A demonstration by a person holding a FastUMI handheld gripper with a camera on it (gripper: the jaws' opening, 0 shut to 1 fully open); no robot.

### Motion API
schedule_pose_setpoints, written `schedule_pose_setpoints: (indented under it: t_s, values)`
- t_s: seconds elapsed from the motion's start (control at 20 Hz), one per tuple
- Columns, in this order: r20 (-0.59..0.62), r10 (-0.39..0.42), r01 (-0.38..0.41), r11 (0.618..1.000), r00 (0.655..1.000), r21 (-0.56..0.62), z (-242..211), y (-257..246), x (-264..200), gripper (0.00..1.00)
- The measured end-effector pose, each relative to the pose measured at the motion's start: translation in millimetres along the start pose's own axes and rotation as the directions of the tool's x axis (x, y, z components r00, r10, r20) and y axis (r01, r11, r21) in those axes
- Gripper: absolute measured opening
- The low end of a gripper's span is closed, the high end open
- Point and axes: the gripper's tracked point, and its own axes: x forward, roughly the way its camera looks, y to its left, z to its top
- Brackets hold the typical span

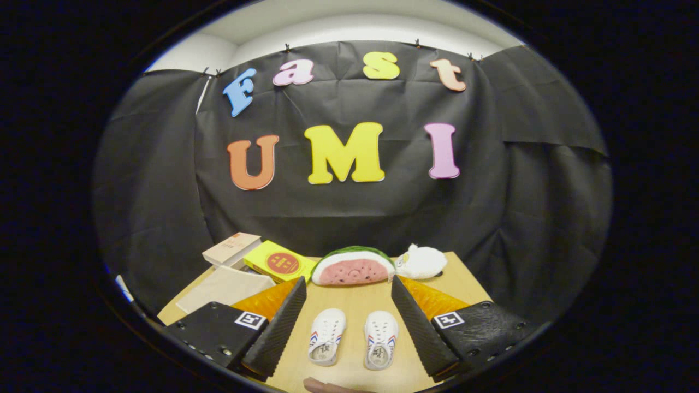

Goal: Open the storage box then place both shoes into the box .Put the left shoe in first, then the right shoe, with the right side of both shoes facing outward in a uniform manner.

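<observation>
Two small white shoes lie side by side on the wooden table [355, 300], toes pointing away from me. The left shoe [327, 336] and the right shoe [380, 339] both sit below and between my fingers. My gripper [349, 286] hovers above the table, open wide, with nothing between its fingers. Beyond the left finger stands a whitish storage box [225, 288] with its lid down.
At the back of the table lie a beige book [231, 248], a yellow book [279, 262], a watermelon-slice plush [353, 267] and a white plush animal [421, 262]. A fingertip [327, 386] of a person shows at the table's near edge.
</observation>
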Motion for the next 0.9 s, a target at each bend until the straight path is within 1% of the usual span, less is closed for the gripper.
schedule_pose_setpoints:
  t_s: [0.15,0.25,0.35,0.45,0.55,0.6,0.65,0.7,0.75,0.9]
  values:
    - [-0.107,0.094,-0.091,0.995,0.99,0.033,-24.1,16.6,38.7,0.96]
    - [-0.195,0.185,-0.172,0.982,0.963,0.082,-44.0,34.8,64.2,0.96]
    - [-0.273,0.286,-0.255,0.956,0.919,0.144,-63.1,56.0,86.7,0.96]
    - [-0.334,0.378,-0.314,0.921,0.864,0.231,-79.1,73.1,110.3,0.96]
    - [-0.386,0.451,-0.342,0.883,0.804,0.321,-96.5,89.9,128.1,0.96]
    - [-0.407,0.49,-0.352,0.86,0.771,0.369,-107.6,99.0,139.3,0.96]
    - [-0.415,0.546,-0.375,0.824,0.728,0.425,-112.9,110.8,146.2,0.96]
    - [-0.415,0.603,-0.395,0.78,0.681,0.485,-118.6,121.3,149.3,0.95]
    - [-0.402,0.666,-0.425,0.727,0.629,0.539,-121.3,131.7,151.2,0.96]
    - [-0.352,0.792,-0.475,0.59,0.499,0.653,-130.2,162.2,163.4,0.95]
